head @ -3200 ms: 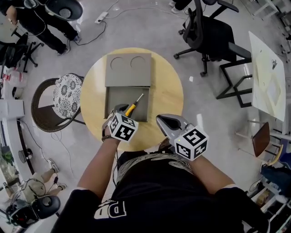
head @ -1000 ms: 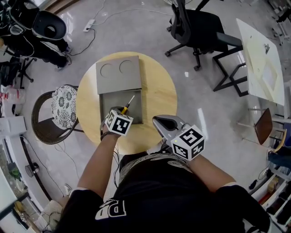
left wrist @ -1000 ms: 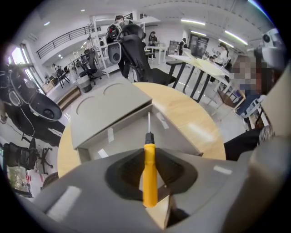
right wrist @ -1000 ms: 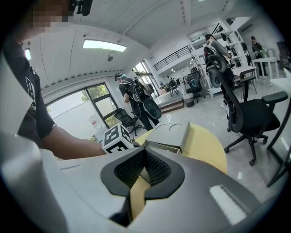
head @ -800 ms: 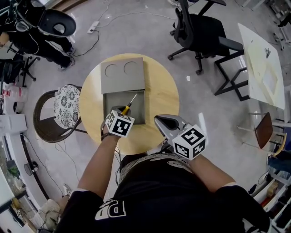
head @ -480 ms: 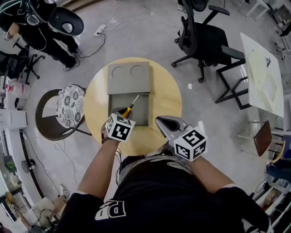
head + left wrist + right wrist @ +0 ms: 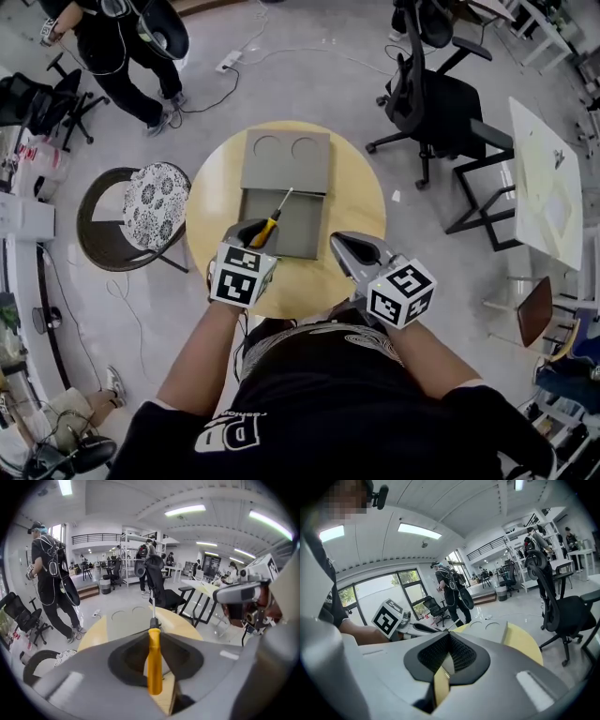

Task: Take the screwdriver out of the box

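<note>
My left gripper (image 7: 253, 231) is shut on the screwdriver's yellow handle (image 7: 269, 228). The screwdriver's metal shaft slants up and to the right over the open grey box (image 7: 302, 230). In the left gripper view the screwdriver (image 7: 154, 660) stands pinched between the pads of the left gripper (image 7: 153, 633), lifted above the box lid (image 7: 123, 623) and the round table (image 7: 92, 633). My right gripper (image 7: 350, 247) hovers to the right of the box over the table's near edge. In the right gripper view the right gripper (image 7: 449, 637) has its pads meeting at the tips with nothing between them.
The box lid (image 7: 286, 161), with two round recesses, lies open at the far side of the yellow round table (image 7: 354, 192). A chair with a patterned cushion (image 7: 153, 202) stands left, a black office chair (image 7: 441, 89) at the far right, a white table (image 7: 548, 178) beyond. A person (image 7: 122, 37) stands far left.
My left gripper has risen with the screwdriver, lifting it out of the box's tray. The right gripper has come up slightly and stays shut.
</note>
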{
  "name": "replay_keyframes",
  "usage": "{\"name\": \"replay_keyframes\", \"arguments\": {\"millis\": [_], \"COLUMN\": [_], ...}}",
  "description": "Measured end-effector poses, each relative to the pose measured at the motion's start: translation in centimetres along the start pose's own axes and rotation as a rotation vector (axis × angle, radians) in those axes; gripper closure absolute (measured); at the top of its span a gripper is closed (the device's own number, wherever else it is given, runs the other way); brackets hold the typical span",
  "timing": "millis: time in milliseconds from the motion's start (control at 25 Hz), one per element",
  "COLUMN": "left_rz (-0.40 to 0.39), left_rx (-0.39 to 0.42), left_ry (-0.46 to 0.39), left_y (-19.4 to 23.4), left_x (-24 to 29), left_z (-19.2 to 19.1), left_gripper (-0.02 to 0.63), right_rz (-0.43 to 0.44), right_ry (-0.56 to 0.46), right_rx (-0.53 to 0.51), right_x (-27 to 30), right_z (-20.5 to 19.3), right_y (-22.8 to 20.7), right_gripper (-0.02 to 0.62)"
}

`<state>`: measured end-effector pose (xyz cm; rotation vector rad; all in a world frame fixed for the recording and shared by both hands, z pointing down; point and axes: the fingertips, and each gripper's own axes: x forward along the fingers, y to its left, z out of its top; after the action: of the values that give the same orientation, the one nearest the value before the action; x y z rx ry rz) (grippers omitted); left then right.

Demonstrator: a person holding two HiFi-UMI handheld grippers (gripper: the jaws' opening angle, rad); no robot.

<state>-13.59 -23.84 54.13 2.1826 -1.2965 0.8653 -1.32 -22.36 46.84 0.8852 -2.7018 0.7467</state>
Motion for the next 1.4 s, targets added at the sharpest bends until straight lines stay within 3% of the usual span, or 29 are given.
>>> {"name": "replay_keyframes", "arguments": {"millis": [440, 760, 1120, 1400], "left_rz": [-0.017, -0.082, -0.110, -0.136], "left_rx": [-0.194, -0.311, -0.315, -0.267], "left_ry": [-0.221, -0.357, -0.414, -0.423], "left_y": [2.0, 1.3, -0.5, -1.9], "left_x": [-6.6, -9.6, -11.7, -11.8], "left_z": [1.3, 2.2, 2.6, 4.1], "left_gripper": [0.468, 0.468, 0.468, 0.468], "right_rz": [0.037, 0.070, 0.075, 0.045], "right_ry": [-0.003, -0.021, -0.044, -0.078], "right_rx": [-0.062, -0.109, -0.111, -0.096], "right_x": [0.7, 0.9, 1.1, 0.4], "right_z": [2.0, 3.7, 4.4, 4.7], "right_y": [2.2, 4.1, 4.6, 3.7], "right_gripper": [0.595, 0.595, 0.595, 0.595]}}
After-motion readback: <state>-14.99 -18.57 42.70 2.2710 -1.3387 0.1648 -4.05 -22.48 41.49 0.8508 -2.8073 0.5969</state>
